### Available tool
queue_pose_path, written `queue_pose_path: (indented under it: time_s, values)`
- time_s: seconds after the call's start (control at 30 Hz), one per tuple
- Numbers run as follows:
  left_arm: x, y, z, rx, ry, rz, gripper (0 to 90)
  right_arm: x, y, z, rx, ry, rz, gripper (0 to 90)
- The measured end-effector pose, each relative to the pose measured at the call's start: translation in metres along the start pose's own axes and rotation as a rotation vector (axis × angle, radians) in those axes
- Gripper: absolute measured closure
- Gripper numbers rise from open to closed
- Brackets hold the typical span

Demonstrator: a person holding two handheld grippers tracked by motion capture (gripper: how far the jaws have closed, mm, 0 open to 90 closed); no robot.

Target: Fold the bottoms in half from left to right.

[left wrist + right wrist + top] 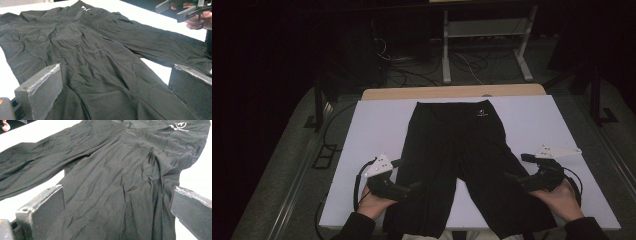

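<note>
black trousers [457, 150] flat on table [377, 125] | left gripper [113, 93], right gripper [116, 213] seemingly agape

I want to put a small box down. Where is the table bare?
Bare table lies left of the shorts and right of them, up to the far corners. A small bare wedge sits between the two legs. Near the front edge, the left tool and right tool crowd it.

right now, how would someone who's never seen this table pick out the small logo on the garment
Start at the white rectangular table top, where a pair of black fabric trousers lies flat with its legs toward the person. Follow the trousers to the far waistband; the small white printed logo sits near its right corner, the only pale mark on the dark cloth.
</note>
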State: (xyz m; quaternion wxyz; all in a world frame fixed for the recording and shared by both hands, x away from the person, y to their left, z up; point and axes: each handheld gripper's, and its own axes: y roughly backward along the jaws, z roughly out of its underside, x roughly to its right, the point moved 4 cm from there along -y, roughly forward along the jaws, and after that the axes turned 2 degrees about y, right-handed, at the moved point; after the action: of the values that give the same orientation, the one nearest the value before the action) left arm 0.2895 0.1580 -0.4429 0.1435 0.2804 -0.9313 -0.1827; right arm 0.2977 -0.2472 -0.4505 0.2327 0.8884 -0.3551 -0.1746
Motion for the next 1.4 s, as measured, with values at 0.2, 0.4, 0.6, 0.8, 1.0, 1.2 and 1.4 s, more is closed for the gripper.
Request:
queue_pose_path:
  time_s: [0.2, 0.4, 0.6, 0.8, 1.0, 1.2, 1.4]
  values:
    - [0.0, 0.001, -0.001, 0.003, -0.003, 0.005, 0.0, -0.001, 0.004, -0.001, 0.011, -0.006, 0.006, 0.0]
    - [0.0, 0.002, -0.001, 0.01, -0.002, -0.001, 0.0, 0.0, 0.005, -0.003, 0.022, -0.005, 0.009, 0.0]
    - [-0.001, 0.001, -0.002, 0.012, 0.001, -0.001, 0.0, -0.001, 0.004, -0.004, 0.019, -0.001, -0.008, 0.0]
    - [0.0, 0.001, -0.001, 0.012, 0.007, -0.001, 0.0, -0.004, 0.003, -0.006, 0.015, 0.005, -0.002, 0.0]
    - [-0.001, 0.002, -0.001, 0.021, 0.017, -0.007, 0.0, -0.008, 0.0, -0.01, 0.006, 0.02, 0.0, 0.0]
    - [-0.001, 0.002, -0.001, 0.019, 0.018, -0.004, 0.0, -0.007, -0.002, -0.018, 0.0, 0.027, 0.009, 0.0]
    - [0.0, 0.001, -0.001, 0.019, 0.016, 0.0, 0.0, -0.007, -0.008, -0.028, -0.01, 0.043, 0.008, 0.0]
